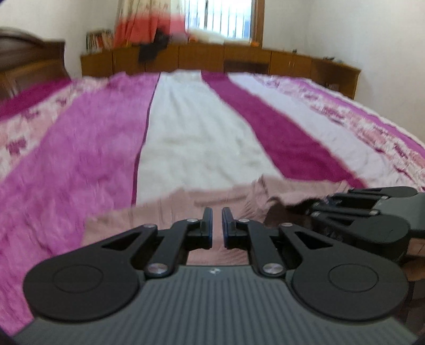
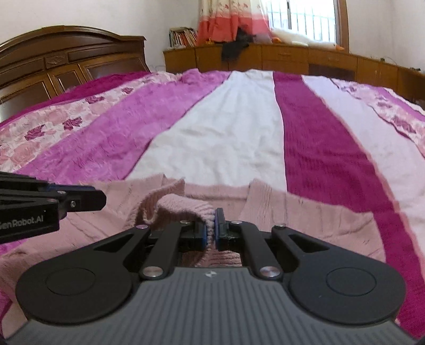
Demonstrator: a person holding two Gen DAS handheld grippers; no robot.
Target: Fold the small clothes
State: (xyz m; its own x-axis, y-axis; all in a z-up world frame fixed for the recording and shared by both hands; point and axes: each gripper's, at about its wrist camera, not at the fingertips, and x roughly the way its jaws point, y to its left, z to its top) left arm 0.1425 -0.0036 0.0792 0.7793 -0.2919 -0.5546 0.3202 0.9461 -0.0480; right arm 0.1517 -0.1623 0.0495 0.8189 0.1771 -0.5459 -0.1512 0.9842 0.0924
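A pale pink knitted sweater [image 2: 279, 212] lies spread on the near part of a bed [image 2: 239, 132] covered with a striped bedspread in magenta, white and rose-patterned pink.

The right gripper [image 2: 209, 228] has its fingers [image 2: 220, 225] pinched together on a ribbed edge of the sweater — the knit is squeezed between the blue pads and rises from there in a small arched fold to the left of the grip. The rest of the garment stays flat on the bedspread, reaching out to both sides of the gripper.

The left gripper [image 1: 217, 228] hovers low over the left part of the sweater [image 1: 172, 207]. Its fingers [image 1: 207, 225] stand almost together, a narrow slit left between them, and nothing is held in that slit. In the right wrist view the same gripper [image 2: 87, 197] enters from the left edge, its fingertips over the sweater's fabric and near the raised fold; whether they touch the cloth cannot be told.

In the left wrist view the right gripper [image 1: 321, 209] shows at the right, lying sideways above a darker, shadowed bunch of the sweater.

Beyond the bed stand a dark wooden headboard [image 2: 66, 58] on the left and a low run of wooden cabinets [image 2: 292, 58] under a window [image 2: 302, 18] — the left wrist view is blurred.
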